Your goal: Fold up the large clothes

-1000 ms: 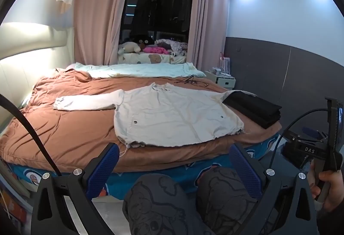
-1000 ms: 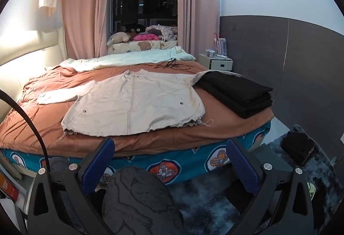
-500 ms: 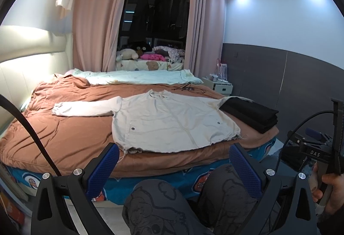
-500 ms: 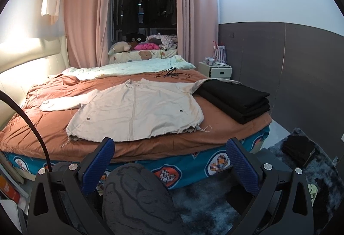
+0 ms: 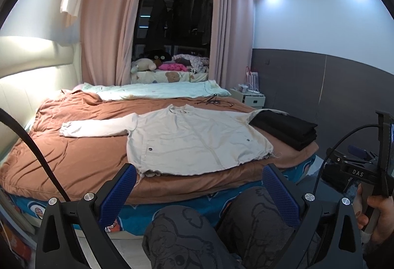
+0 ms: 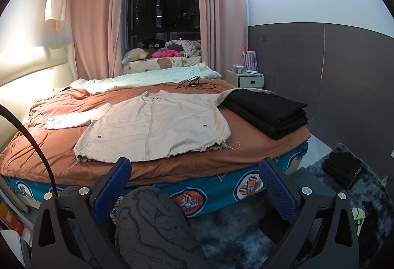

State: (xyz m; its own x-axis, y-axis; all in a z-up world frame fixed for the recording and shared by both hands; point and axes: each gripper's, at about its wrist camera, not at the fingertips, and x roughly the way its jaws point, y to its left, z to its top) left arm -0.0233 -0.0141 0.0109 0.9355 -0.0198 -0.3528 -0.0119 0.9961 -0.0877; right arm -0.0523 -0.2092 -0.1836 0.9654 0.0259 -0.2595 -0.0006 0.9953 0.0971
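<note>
A cream jacket [image 5: 197, 138] lies spread flat on the brown bedspread [image 5: 73, 165], one sleeve under a folded black stack [image 6: 266, 111]. Pink curtains [image 6: 93, 15] frame a dark window. The left gripper [image 5: 197, 192] and right gripper [image 6: 194, 190] hang released, empty, short of the bed.
</note>
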